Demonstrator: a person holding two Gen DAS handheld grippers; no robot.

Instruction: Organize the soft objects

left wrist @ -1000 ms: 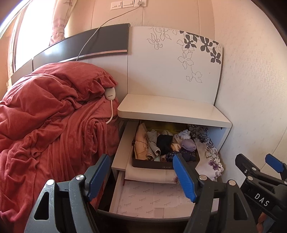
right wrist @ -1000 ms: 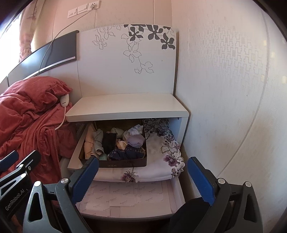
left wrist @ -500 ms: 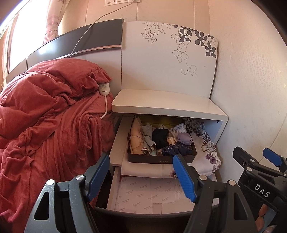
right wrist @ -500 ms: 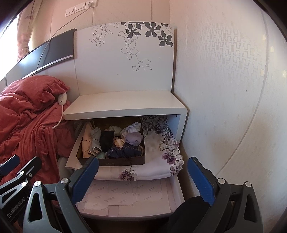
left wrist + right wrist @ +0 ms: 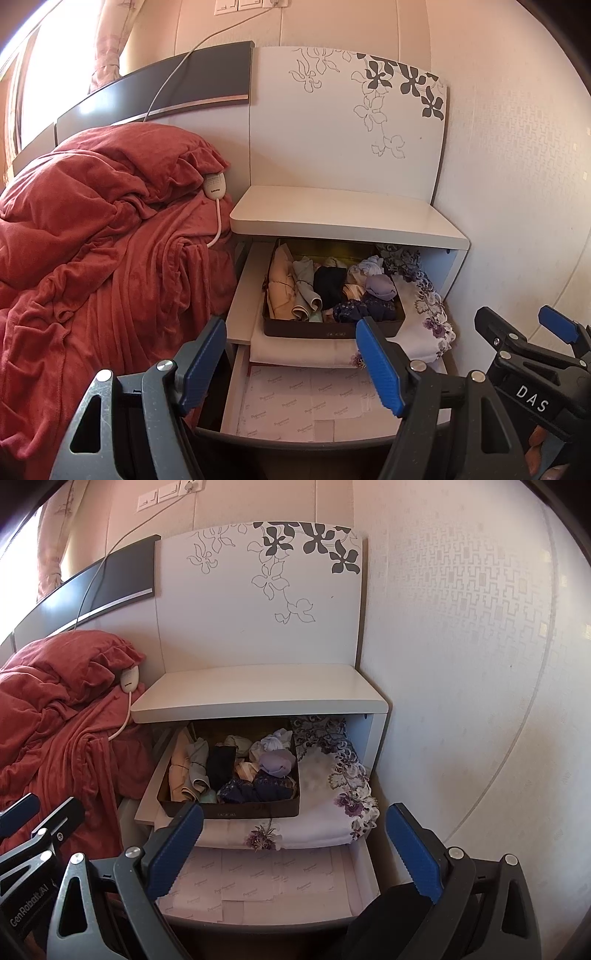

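Both claws, left (image 5: 291,363) and right (image 5: 295,853), gape empty at the frame bottom, the box (image 5: 332,332) of rolled clothes (image 5: 328,286) lying just above centre, roughly equally near.

At frame centre a box (image 5: 229,810) of rolled garments (image 5: 221,762) sits in the nightstand (image 5: 258,698) drawer; bedding (image 5: 55,716) lies left.

You have a white nightstand (image 5: 343,218) with a flower-printed back panel (image 5: 258,602), a dark headboard (image 5: 155,92), a corded white controller (image 5: 213,186), wall switches (image 5: 166,494), a curtain (image 5: 110,44), and patterned wallpaper (image 5: 480,627).
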